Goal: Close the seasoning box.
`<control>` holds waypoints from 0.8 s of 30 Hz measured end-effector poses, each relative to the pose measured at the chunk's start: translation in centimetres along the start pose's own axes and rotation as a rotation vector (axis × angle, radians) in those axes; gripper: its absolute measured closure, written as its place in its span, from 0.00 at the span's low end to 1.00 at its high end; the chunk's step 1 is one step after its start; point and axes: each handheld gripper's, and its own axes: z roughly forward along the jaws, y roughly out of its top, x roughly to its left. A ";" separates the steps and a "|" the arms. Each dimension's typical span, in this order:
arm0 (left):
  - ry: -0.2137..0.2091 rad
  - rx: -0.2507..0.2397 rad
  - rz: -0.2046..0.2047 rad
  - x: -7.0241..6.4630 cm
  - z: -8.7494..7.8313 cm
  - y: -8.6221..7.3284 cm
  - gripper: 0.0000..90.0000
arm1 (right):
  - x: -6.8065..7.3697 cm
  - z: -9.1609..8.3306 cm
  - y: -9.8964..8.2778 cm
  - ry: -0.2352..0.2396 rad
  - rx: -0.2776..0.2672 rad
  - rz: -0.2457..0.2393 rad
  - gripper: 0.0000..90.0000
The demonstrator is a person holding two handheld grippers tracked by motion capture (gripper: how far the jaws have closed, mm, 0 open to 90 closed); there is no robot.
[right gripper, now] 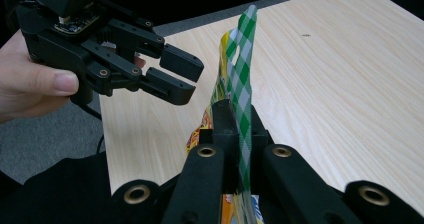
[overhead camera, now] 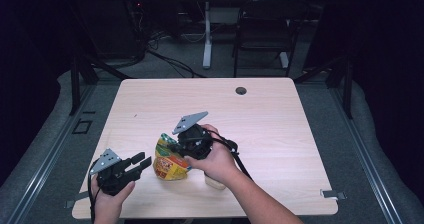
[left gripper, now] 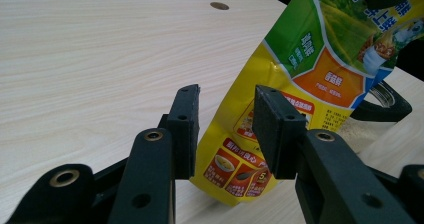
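Pouch (overhead camera: pixel 170 161), yellow and green with orange panels, standing upright near the front edge of the wooden table (overhead camera: pixel 260 114), between both hands. At far left, left gripper (overhead camera: pixel 141 164) held low over the table's front left corner, jaws parted with nothing between them, pointing toward the pouch without touching it. In the left gripper view, pouch (left gripper: pixel 300 89) just beyond the spread pads (left gripper: pixel 275 129), apart from them. Further right, right gripper (overhead camera: pixel 172 146) clamped tight on the pouch's top seal. In the right gripper view, checked green-and-white seal strip (right gripper: pixel 244 84) pinched between the closed jaws, left gripper (right gripper: pixel 180 76) hovering just beside it.
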 end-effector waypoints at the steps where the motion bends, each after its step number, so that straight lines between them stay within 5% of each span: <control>1: -0.001 0.002 0.003 0.0 0.1 0.0 0.70 | 0.0 0.0 0.2 -0.001 0.011 -0.010 0.99; 15: -0.007 0.019 0.003 0.0 0.6 -0.3 0.70 | 0.1 0.0 0.2 0.003 0.024 -0.012 0.95; 24: 0.009 0.017 -0.010 0.4 0.4 -0.4 0.68 | 0.3 0.2 0.4 0.017 -0.012 0.004 0.82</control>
